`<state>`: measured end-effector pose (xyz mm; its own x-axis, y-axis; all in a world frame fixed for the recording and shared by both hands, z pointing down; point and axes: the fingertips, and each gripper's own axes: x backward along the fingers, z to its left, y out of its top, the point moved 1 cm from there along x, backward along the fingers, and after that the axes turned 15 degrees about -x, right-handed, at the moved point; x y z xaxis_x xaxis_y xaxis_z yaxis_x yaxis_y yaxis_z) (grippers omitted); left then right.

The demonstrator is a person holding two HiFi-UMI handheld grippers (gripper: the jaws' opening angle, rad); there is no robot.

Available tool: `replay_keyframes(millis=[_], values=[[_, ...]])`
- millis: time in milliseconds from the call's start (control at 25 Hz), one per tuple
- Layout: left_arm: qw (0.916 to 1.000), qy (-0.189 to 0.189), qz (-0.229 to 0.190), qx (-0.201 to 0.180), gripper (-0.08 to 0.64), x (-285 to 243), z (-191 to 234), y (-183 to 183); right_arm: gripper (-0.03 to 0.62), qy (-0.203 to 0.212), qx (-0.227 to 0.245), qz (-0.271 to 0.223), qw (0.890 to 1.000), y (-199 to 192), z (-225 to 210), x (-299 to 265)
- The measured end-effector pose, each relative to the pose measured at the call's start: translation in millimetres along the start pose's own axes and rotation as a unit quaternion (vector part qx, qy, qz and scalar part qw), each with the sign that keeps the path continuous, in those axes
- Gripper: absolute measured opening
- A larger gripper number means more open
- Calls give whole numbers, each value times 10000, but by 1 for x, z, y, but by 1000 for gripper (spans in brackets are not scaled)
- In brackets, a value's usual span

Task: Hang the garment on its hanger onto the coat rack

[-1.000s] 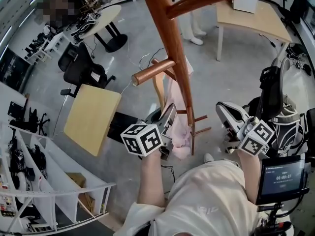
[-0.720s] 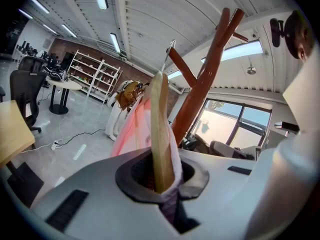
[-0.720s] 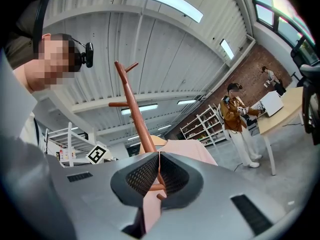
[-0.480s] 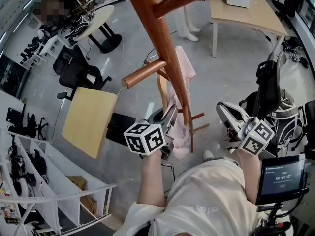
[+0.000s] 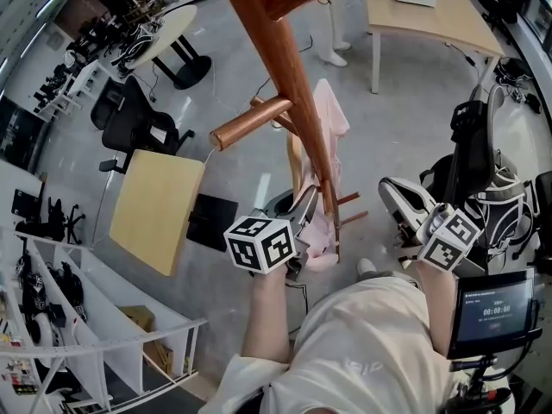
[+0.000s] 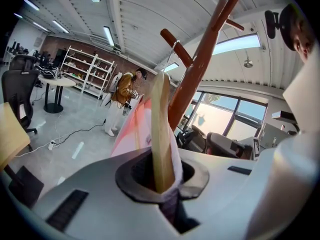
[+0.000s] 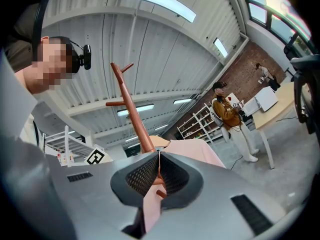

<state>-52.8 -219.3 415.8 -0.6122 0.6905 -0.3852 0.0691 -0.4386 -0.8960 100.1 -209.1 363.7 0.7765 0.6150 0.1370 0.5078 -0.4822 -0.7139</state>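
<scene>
The hanging step is close to done. The single coat rack (image 5: 289,76), a brown wooden pole that leans across the head view, is the biggest thing here. At least four pegs show on it: one long arm at the top, one mid peg (image 5: 250,121) that juts toward the left, and two short ones low down.

The one garment (image 5: 332,115), pale pink, is off the floor and draped on its hanger just beside the pole, below the mid peg. There is one hanger (image 6: 161,129), of pale wood, and its arm rises straight out of the left tool (image 6: 163,184).

Of the two tools, the left is clamped narrow on the lower end of that wooden arm, with a fold of pink cloth pinched in along with it. The right tool (image 7: 159,159) has its pads pressed together on nothing and hangs well apart from the garment, off to the right.

The smallest part is the one thin wire hook (image 6: 173,49), which sits right at the mid peg in the left gripper view. Whether it already bears on the peg I cannot tell.

As I judge it, the next move calls for a small lowering so the hook takes the weight. Then the left tool should open gently and draw back along the hanger arm without dragging the cloth or tipping the hanger off.
</scene>
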Motion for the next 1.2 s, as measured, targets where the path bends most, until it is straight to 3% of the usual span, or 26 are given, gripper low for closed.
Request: replay_keyframes(millis=[480, 1200], values=[[9995, -99, 251, -172, 15, -4, -13, -19, 12, -38, -136, 97, 9999, -11, -2, 1], [9995, 152, 237, -163, 15, -8, -16, -28, 12, 6, -255, 134, 9996, -19, -4, 5]])
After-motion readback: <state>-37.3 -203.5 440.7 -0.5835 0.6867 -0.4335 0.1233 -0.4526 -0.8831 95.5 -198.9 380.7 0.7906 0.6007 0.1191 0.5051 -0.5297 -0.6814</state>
